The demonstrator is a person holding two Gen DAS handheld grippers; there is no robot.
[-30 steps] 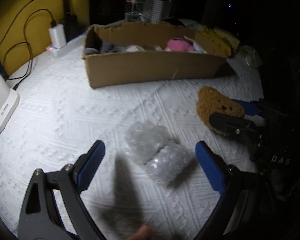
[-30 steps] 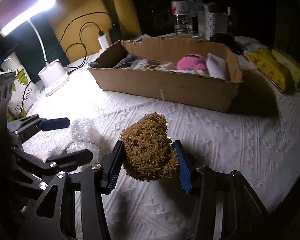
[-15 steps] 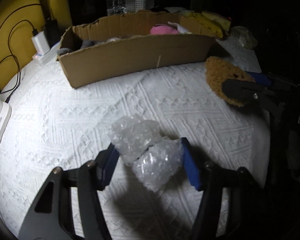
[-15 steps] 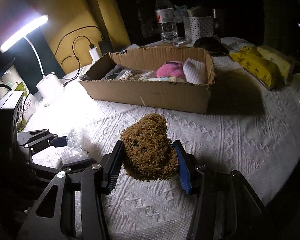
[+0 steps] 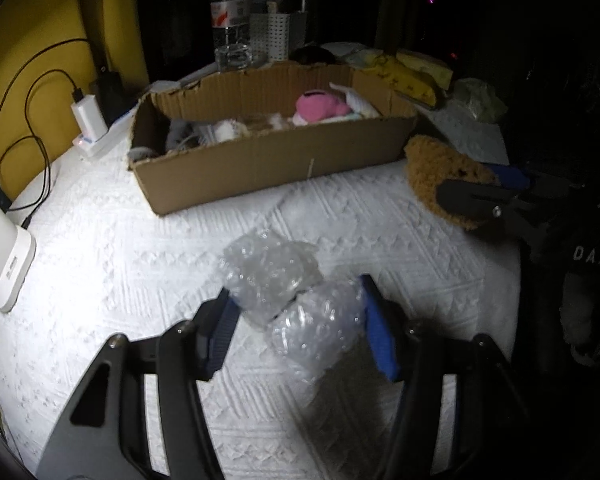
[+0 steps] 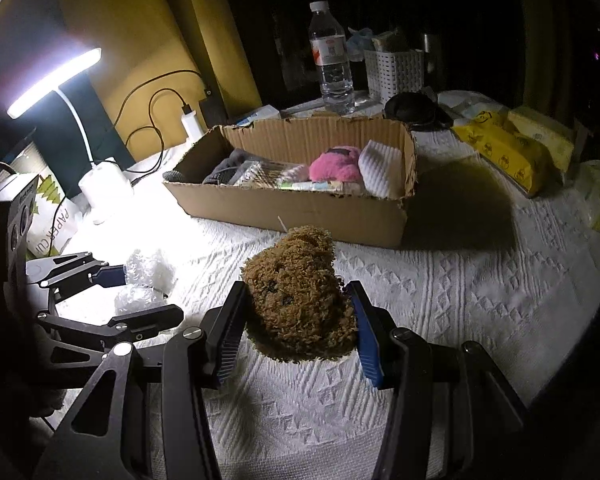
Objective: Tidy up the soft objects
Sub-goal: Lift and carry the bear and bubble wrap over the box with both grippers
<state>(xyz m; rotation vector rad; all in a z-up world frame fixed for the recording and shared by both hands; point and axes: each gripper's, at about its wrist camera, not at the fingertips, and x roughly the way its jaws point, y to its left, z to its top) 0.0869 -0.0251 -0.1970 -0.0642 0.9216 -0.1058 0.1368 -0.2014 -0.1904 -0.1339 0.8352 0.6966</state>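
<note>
My left gripper (image 5: 296, 300) is shut on a crumpled wad of clear bubble wrap (image 5: 288, 288) and holds it above the white bedspread (image 5: 140, 264). My right gripper (image 6: 298, 308) is shut on a brown fuzzy teddy bear (image 6: 298, 292), lifted off the bedspread (image 6: 460, 300). The bear also shows at the right of the left wrist view (image 5: 440, 176), and the bubble wrap at the left of the right wrist view (image 6: 144, 280). An open cardboard box (image 5: 268, 152) lies ahead, holding a pink plush (image 6: 334, 164) and other soft items.
A lit desk lamp (image 6: 100, 180) stands at the left, with a charger and cables (image 5: 86, 116) by the yellow wall. A water bottle (image 6: 332, 60) and white basket (image 6: 394, 70) stand behind the box. Yellow packets (image 6: 508, 148) lie at the right.
My left gripper closed on the bubble wrap and lifted it. Both grippers rose and the box now sits closer ahead. The right gripper kept hold of the bear.
</note>
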